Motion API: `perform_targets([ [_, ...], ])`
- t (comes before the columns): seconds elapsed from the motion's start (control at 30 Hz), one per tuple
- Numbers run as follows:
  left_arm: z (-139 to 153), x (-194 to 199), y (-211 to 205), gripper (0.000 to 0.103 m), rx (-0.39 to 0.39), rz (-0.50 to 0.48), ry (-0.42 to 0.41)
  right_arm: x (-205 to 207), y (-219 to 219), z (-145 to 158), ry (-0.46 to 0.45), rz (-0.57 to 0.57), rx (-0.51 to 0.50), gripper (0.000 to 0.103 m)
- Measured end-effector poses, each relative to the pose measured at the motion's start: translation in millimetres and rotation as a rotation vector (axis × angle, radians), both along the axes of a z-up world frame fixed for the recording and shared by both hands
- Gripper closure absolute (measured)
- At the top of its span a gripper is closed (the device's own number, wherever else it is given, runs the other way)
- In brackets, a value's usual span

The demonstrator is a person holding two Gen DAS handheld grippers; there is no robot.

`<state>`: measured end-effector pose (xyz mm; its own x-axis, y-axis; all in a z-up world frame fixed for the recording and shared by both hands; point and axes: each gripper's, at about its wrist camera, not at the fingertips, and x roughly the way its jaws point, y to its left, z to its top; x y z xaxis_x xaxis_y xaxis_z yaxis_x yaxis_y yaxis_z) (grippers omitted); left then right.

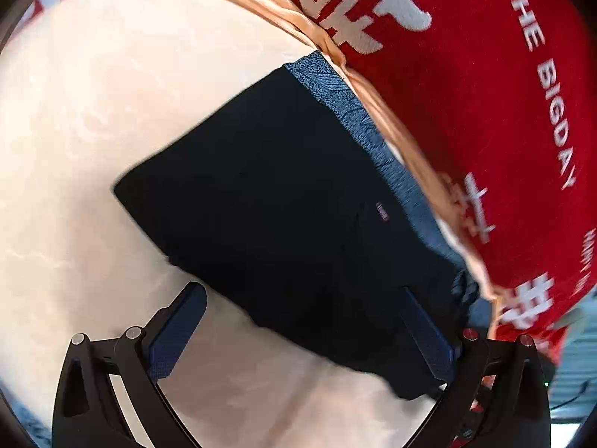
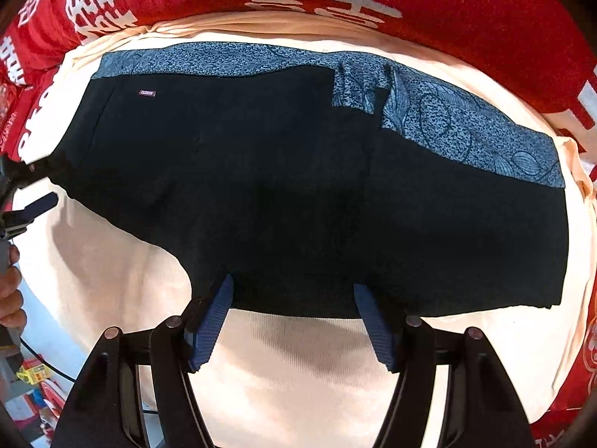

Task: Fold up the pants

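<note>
The black pants (image 2: 283, 186) lie folded flat on a cream cloth (image 2: 298, 373), with a blue patterned lining band (image 2: 466, 130) along the far edge. In the left wrist view the pants (image 1: 268, 201) run diagonally. My left gripper (image 1: 302, 298) is open, its right finger (image 1: 425, 336) over the pants' near corner, its left finger over the cloth. My right gripper (image 2: 293, 291) is open, both fingertips at the pants' near edge. The left gripper also shows at the left edge of the right wrist view (image 2: 33, 205).
A red blanket with white lettering (image 2: 335, 0) borders the cream cloth on the far side and right, also in the left wrist view (image 1: 485, 93). A hand (image 2: 11, 295) and clutter sit at the left edge.
</note>
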<state>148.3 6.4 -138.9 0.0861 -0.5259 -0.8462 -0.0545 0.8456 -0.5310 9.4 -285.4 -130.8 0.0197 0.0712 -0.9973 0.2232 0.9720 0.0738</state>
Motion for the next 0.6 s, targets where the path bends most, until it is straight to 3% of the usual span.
perform_targets([
  [0.3, -8.0, -0.9, 7.9, 0.0, -0.094, 0.091, -0.006, -3.8, 2.7, -1.3, -0.022, 0.008, -0.011, 0.03],
  [0.4, -4.6, 1.9, 2.5, 0.0, -0.079, 0.091, 0.0, -4.7, 2.3, -2.0, -0.021, 0.006, -0.01, 0.03],
  [0.53, 6.1, 3.7, -3.2, 0.0, -0.138, 0.093, -0.048, -2.3, 3.3, -2.3, -0.015, 0.009, -0.012, 0.03],
  [0.6, -2.5, 7.3, -4.4, 0.0, -0.139, 0.096, -0.044, -1.2, 3.0, -2.6, -0.015, 0.009, -0.01, 0.03],
])
